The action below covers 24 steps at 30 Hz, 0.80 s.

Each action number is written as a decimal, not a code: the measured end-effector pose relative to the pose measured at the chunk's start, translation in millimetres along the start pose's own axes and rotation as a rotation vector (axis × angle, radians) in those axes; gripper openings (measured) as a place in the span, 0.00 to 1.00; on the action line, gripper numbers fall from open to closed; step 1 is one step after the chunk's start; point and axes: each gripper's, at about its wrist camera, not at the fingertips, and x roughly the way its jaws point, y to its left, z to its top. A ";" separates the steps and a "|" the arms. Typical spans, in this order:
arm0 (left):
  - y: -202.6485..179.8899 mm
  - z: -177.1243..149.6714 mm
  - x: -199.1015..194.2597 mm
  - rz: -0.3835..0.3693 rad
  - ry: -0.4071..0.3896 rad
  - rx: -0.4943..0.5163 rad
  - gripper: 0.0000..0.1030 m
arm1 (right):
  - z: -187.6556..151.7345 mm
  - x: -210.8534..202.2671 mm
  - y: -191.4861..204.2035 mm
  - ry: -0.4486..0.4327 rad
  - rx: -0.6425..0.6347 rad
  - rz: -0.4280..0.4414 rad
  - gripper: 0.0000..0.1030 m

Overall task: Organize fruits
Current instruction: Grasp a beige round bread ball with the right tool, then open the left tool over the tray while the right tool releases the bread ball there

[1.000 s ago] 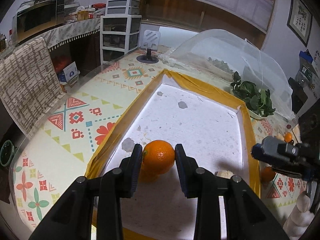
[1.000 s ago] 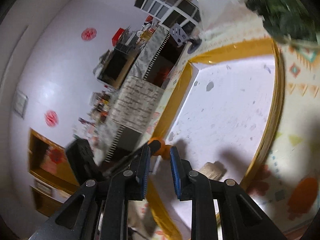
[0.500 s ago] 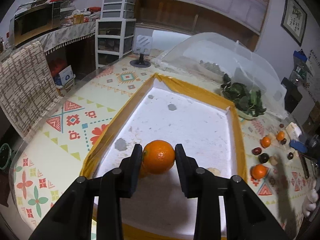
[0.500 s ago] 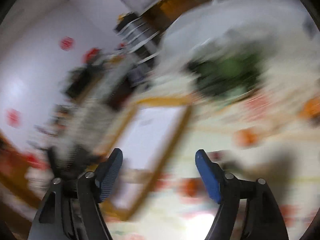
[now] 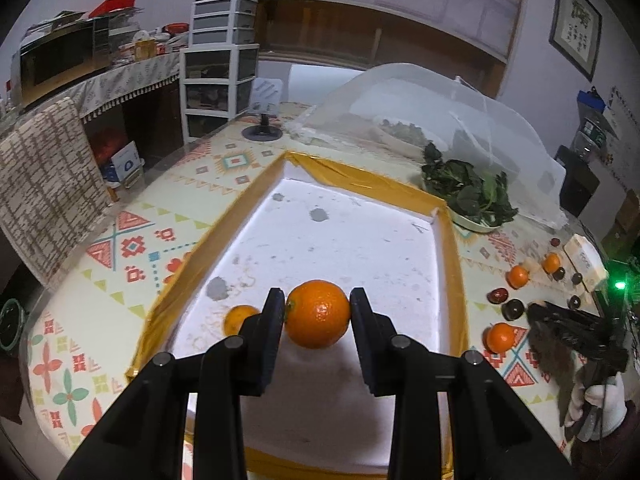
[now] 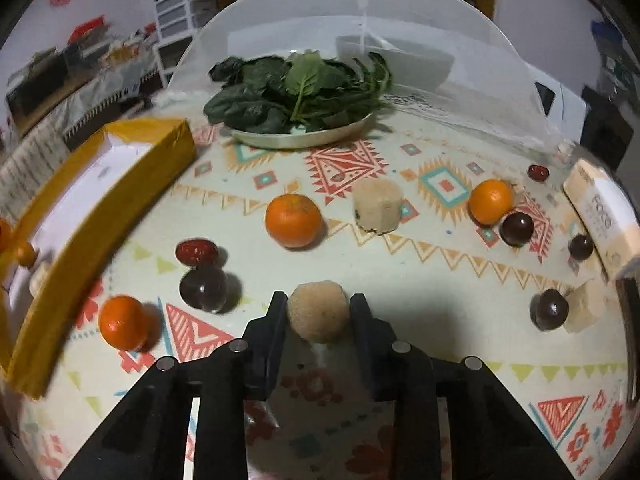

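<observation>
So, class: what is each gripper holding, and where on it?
Left gripper: orange, pinched at its sides. Right gripper: jaws closing around a tan ball.

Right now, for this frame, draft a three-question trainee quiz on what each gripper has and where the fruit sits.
1. True or false: the left gripper is shut on a large orange above the yellow-rimmed tray.
2. What sits between the closing fingers of the right gripper? A) the red date B) a tan round fruit C) a dark round fruit
3. Fill in: a small orange already lies inside the ____.

Key: 1 true; 2 B; 3 tray.
</observation>
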 end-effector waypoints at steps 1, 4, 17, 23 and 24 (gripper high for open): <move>2.4 0.3 0.4 0.007 -0.001 -0.005 0.32 | 0.8 -5.7 -0.6 -0.015 0.009 0.005 0.33; 8.3 2.0 4.7 0.025 0.003 -0.011 0.32 | 10.8 -29.3 16.0 -0.063 0.006 0.094 0.33; 20.9 -7.8 18.2 0.137 0.003 0.006 0.32 | 38.5 7.1 209.0 -0.012 -0.285 0.363 0.33; 21.2 -7.4 16.1 0.159 -0.013 0.009 0.32 | 32.8 34.3 226.4 0.014 -0.315 0.321 0.33; 20.7 -7.4 16.0 0.161 -0.015 0.009 0.32 | 32.4 37.4 227.2 0.018 -0.317 0.316 0.34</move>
